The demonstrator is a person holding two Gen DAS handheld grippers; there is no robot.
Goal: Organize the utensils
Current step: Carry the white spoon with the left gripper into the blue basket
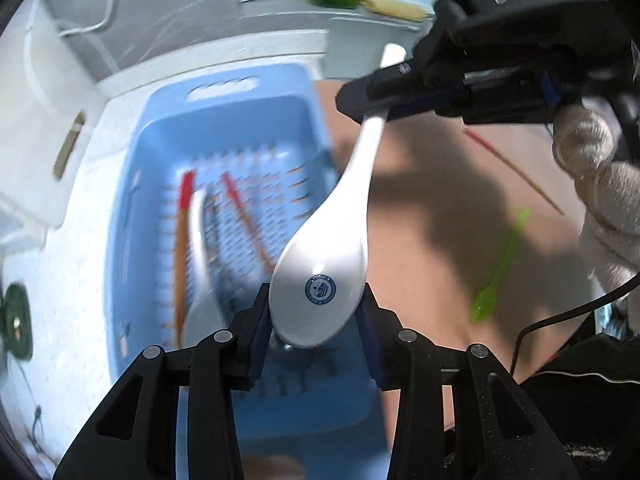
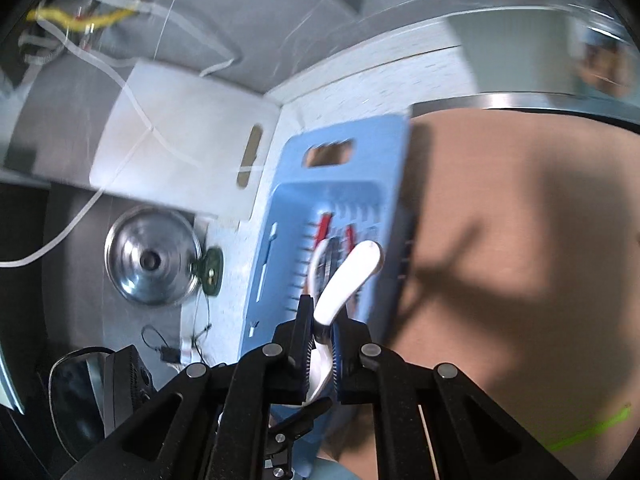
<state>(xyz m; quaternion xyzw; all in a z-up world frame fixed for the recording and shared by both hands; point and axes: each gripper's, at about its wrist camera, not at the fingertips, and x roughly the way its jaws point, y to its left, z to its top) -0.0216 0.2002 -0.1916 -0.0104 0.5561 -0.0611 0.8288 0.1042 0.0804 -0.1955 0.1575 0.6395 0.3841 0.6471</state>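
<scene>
Both claws carry one white ceramic spoon [image 1: 324, 248] above the blue basket [image 1: 132, 208]: left claw [image 1: 316, 316] clasps its bowl, right claw [image 1: 374, 110] clenches its handle, steadying it for the drop.

Glossy ceramic spoon [image 1: 320, 264] – blue plastic basket [image 1: 132, 208].

Bright daylight casts hard, dark shadows across the tan table [image 1: 432, 208], a glare spot sits on the white spoon [image 1: 320, 280], motion blur smears the blue basket [image 1: 224, 128], and fisheye bending darkens both views' corners.
</scene>
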